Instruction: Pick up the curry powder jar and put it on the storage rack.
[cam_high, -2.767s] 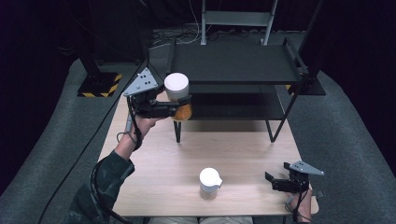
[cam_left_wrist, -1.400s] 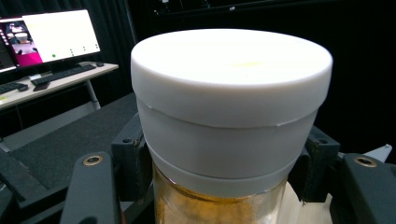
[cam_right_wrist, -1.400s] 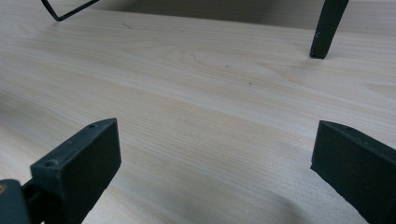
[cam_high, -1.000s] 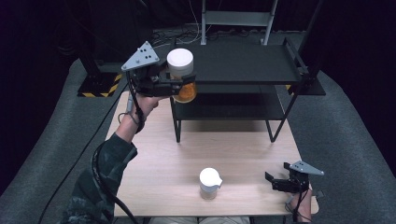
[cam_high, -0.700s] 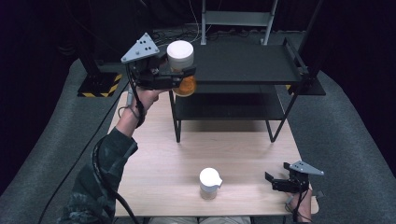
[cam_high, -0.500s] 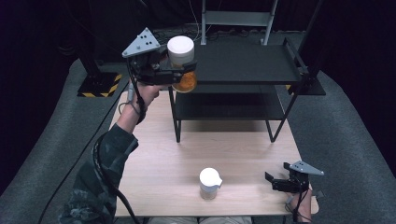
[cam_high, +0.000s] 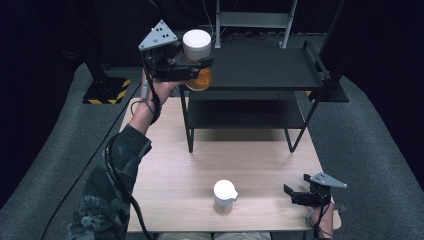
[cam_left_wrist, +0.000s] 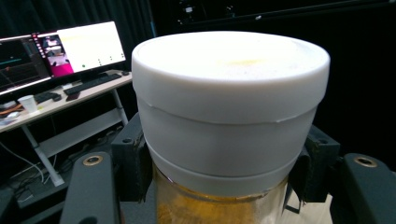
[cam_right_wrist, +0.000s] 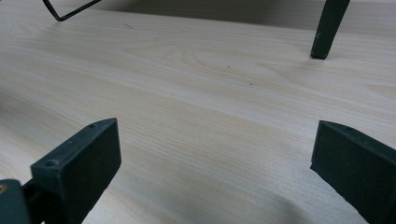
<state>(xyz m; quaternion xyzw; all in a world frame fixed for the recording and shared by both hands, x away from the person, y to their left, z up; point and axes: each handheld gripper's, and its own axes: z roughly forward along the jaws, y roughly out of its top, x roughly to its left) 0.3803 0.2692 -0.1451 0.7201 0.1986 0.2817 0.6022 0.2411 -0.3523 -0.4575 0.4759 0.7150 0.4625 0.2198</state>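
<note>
A jar (cam_high: 196, 45) with a white lid and orange contents hangs in the air by the top left corner of the black two-tier shelf (cam_high: 260, 67). My left gripper (cam_high: 192, 70) is shut on it just under the lid. In the left gripper view the jar (cam_left_wrist: 229, 107) stands upright between the jaws, which press on both its sides. A second white-lidded jar (cam_high: 224, 196) stands on the wooden table (cam_high: 175, 165) near the front edge. My right gripper (cam_high: 292, 196) rests low at the table's front right corner, its jaws wide apart over bare wood (cam_right_wrist: 215, 116).
The shelf stands on the far half of the table, and one of its legs (cam_right_wrist: 327, 28) rises ahead of the right gripper. A stand with a yellow-black striped base (cam_high: 107, 90) is on the floor at left. A desk with monitors (cam_left_wrist: 60, 51) lies beyond.
My left gripper has lifted the jar higher and carried it a little to the right, up to the level of the shelf's top tier. The right gripper and the table jar have not moved.
</note>
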